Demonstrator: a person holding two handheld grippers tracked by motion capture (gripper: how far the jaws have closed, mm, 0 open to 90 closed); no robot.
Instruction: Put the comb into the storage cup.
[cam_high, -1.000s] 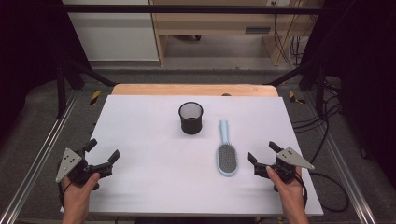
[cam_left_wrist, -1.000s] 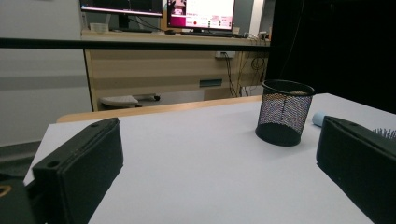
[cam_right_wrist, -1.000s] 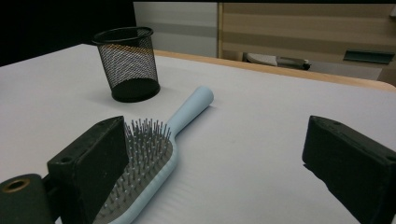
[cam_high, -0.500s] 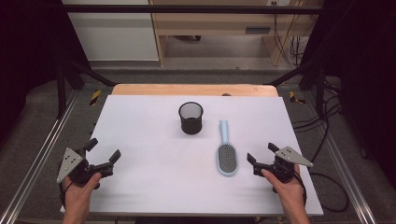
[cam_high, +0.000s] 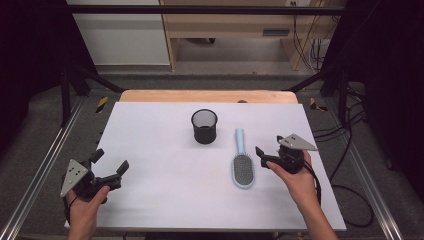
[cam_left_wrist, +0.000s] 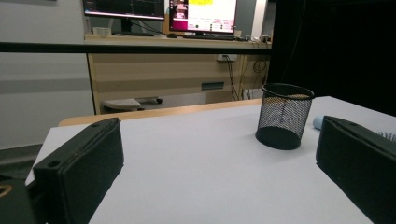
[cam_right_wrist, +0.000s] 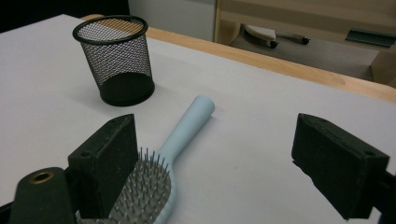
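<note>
White laminate covers the worktop (cam_high: 165, 200), the largest thing here. At its twelve o'clock stands a black mesh cup (cam_high: 204, 126); a pale blue hairbrush (cam_high: 243, 165) lies at about three o'clock, bristles up, handle toward the cup. The right claw (cam_high: 264, 159) sits just beside the brush head, its jaws wide but just now closing a little, nothing between them. The left claw (cam_high: 109, 169) waits open at eight o'clock. Best to straddle the narrow handle squarely. The cup's inside is hard to read.
</note>
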